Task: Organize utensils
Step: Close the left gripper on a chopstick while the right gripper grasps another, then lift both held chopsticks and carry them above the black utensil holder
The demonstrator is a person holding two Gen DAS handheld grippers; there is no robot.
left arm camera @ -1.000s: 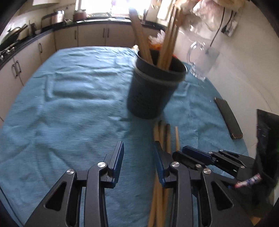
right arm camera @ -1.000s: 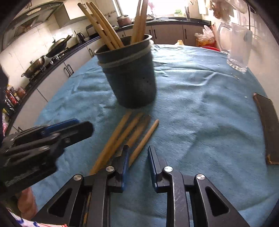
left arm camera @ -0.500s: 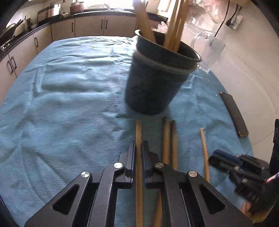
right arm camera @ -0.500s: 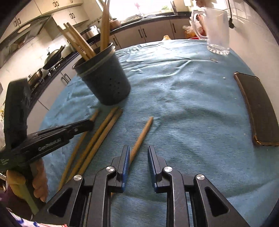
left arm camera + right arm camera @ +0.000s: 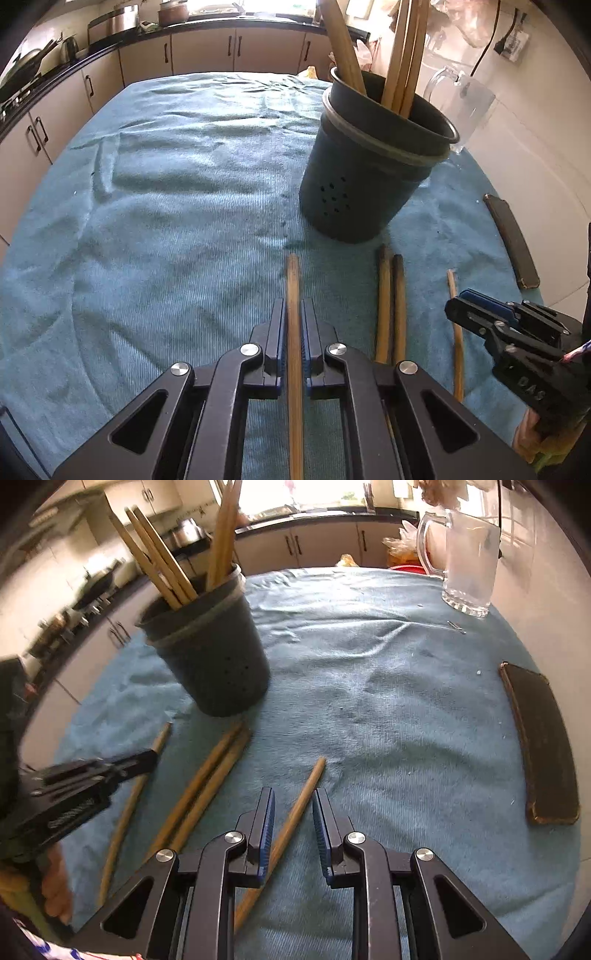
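Note:
A dark perforated utensil holder [image 5: 369, 177] [image 5: 214, 657] stands on the blue cloth with several wooden sticks upright in it. More wooden sticks lie flat in front of it. My left gripper [image 5: 293, 306] is shut on the leftmost stick [image 5: 293, 280], which runs straight between its pads; the right wrist view shows that left gripper [image 5: 129, 764] on its stick [image 5: 125, 819]. My right gripper [image 5: 293, 801] is open, its fingers either side of the rightmost stick [image 5: 306, 786], which lies on the cloth close to the left pad. A pair of sticks [image 5: 210, 779] [image 5: 388, 302] lies between the two.
A glass mug [image 5: 469, 565] [image 5: 461, 107] stands at the far right of the table. A dark flat case [image 5: 539, 746] [image 5: 511, 236] lies along the right edge. Kitchen cabinets and a counter with pots run behind and to the left. A hand holds the left gripper's handle.
My left gripper shifted onto the leftmost stick and closed on it. My right gripper swung right, from the stick bundle to over the separate rightmost stick.

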